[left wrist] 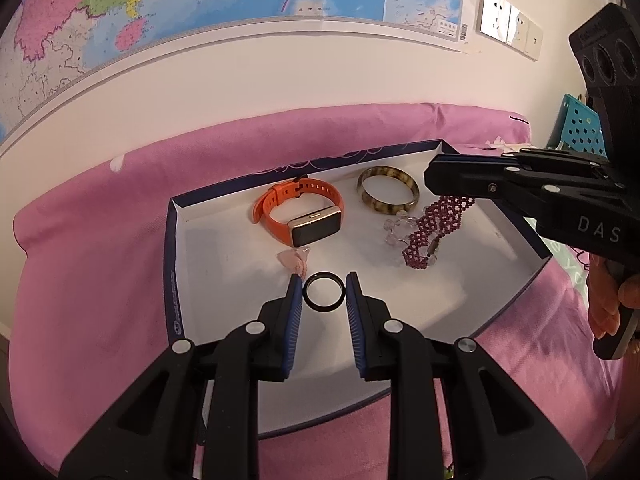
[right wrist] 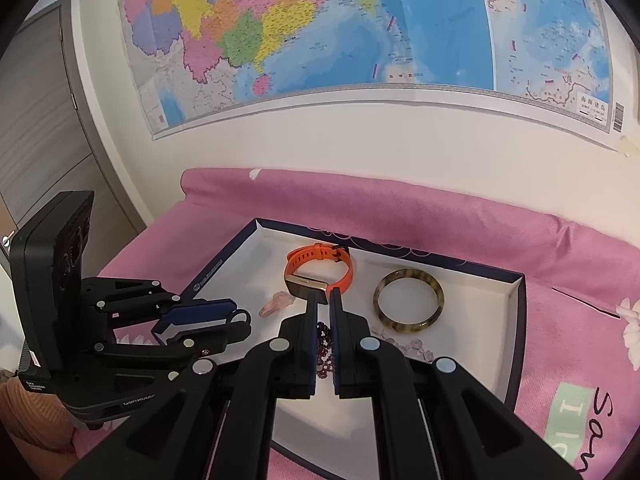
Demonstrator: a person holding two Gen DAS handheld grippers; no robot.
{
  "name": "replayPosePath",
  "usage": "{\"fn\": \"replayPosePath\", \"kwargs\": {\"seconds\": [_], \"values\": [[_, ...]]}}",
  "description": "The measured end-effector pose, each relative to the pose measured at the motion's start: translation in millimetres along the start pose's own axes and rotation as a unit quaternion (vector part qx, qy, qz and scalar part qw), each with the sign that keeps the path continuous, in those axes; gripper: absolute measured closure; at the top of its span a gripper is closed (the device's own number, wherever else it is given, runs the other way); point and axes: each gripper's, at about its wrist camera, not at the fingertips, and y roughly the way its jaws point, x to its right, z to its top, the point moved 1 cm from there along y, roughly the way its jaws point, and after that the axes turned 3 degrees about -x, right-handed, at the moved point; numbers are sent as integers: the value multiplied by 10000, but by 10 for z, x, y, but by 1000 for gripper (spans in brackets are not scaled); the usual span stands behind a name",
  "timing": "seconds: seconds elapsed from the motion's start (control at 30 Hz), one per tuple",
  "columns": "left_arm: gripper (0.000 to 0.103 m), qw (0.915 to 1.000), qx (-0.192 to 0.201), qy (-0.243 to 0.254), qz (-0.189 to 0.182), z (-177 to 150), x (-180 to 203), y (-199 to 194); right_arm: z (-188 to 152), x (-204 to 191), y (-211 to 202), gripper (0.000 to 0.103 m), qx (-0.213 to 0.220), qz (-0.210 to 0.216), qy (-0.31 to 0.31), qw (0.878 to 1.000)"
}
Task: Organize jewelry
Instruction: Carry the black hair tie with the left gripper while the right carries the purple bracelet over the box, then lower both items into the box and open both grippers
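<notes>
Pink bedspread [left wrist: 100, 220] under a white tray [left wrist: 224, 256] with navy rim. Orange watch [left wrist: 298, 210] at tray's 12 o'clock, tortoiseshell bangle [right wrist: 409, 299] at 1 o'clock. Right gripper [right wrist: 324, 300] pinches the maroon beaded bracelet [left wrist: 434, 226], lifting one end at 2 o'clock. Left gripper [left wrist: 323, 278] open, pads either side of black ring [left wrist: 323, 291] at tray centre; contact unclear.
</notes>
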Motion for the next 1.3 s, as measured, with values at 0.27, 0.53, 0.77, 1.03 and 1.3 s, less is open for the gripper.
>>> {"fn": "replayPosePath", "kwargs": {"seconds": [0.27,0.53,0.77,1.03,1.3], "values": [[80,9999,-90,-43,58,32,-5,94,10,25,49,99,2,3,4,10000],[80,9996,-267,-101,80,42,-43,224,-48,145,102,99,-104,-135,72,9998],[80,9990,-409,-145,62,40,-51,344,-124,286,146,99,-229,-253,191,9992],[80,9989,-448,-127,96,42,-31,377,-223,362,206,98,-374,-335,269,9984],[80,9989,-425,-174,68,26,-45,381,-284,410,231,96,-449,-420,374,9974]]}}
